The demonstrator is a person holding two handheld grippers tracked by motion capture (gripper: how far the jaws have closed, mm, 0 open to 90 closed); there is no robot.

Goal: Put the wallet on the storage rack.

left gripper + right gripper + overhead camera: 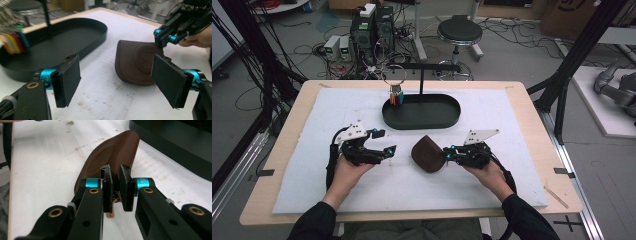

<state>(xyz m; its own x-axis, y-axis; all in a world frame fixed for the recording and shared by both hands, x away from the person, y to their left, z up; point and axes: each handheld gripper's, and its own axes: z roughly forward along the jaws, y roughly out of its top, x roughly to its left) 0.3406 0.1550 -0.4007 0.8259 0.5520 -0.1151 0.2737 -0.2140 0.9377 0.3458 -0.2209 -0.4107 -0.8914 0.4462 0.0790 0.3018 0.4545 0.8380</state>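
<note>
A brown leather pouch point(428, 154) lies on the white mat in the middle of the table. My right gripper point(447, 152) comes at it from the right and is shut on its near edge; in the right gripper view the pads point(125, 187) pinch the pouch point(112, 155) where a small tan tab hangs below. My left gripper point(385, 141) stands open a short way left of the pouch, touching nothing. In the left gripper view its open jaws point(118, 82) frame the pouch point(135, 63), with the right gripper point(165, 40) on the pouch's far edge.
A black oval tray point(422, 126) sits just behind the pouch, with a thin black stand point(422, 80) rising from it. A key ring with coloured tags point(395, 95) hangs at the tray's left end. White mat point(312, 175) covers the wooden table.
</note>
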